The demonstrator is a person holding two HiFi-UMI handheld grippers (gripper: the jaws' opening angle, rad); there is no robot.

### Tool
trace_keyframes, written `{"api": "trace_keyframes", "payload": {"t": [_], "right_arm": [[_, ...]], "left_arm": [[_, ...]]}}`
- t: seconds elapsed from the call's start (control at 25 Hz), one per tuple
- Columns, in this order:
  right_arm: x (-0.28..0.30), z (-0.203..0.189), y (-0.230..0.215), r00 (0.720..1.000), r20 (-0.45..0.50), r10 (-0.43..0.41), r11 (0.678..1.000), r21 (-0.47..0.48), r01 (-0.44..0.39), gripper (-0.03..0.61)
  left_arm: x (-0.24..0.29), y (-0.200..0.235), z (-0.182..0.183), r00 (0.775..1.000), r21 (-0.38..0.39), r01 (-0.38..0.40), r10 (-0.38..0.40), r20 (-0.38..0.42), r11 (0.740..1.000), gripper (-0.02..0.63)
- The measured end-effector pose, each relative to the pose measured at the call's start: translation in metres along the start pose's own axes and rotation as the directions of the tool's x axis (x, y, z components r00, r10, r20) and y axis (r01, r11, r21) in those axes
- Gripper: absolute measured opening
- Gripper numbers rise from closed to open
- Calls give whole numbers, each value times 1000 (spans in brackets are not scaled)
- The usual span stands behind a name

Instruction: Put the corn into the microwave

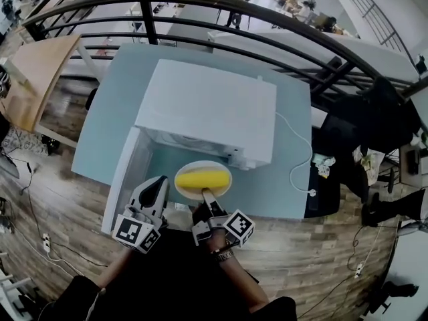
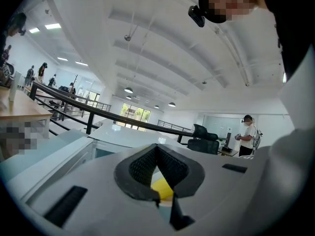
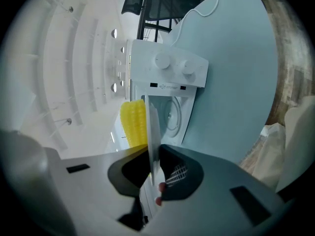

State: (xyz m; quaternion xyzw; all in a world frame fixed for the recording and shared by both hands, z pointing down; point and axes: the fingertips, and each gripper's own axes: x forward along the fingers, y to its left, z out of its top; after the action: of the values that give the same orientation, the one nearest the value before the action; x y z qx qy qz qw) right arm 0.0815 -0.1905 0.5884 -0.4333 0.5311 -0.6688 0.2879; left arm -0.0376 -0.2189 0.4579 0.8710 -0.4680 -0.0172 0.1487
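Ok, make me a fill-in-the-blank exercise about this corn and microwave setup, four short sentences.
1. The yellow ____ lies on the white plate.
2. The ____ tongs are shut on the plate's rim.
3. The microwave stands on a light ____ table.
4. The microwave's door stands ____.

Missing words: corn; right; blue; open.

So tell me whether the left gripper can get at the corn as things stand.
Probably yes. The corn lies uncovered on the plate beside the left gripper, with nothing between them; the right gripper only pinches the plate's near rim. The left jaws are together, though.
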Motion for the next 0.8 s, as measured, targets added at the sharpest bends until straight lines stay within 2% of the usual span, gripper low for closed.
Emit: {"api": "trace_keyframes", "payload": {"t": [0.16,0.36,0.56,0.8], "right_arm": [[16,2,-6,999,25,-24,999,23,24,35],[39,4,-12,999,49,6,999,45,-8,35],[58,4,-20,998,57,-24,999,41,22,35],[87,9,-33,997,75,-16,998,55,12,35]], "left_arm": [[9,7,3,999,17,33,-33,-9,999,3],[18,16,4,998,25,58,-58,-7,998,3],[22,22,13,998,26,67,-67,7,997,3],[21,25,17,998,24,63,-63,29,998,3]]}}
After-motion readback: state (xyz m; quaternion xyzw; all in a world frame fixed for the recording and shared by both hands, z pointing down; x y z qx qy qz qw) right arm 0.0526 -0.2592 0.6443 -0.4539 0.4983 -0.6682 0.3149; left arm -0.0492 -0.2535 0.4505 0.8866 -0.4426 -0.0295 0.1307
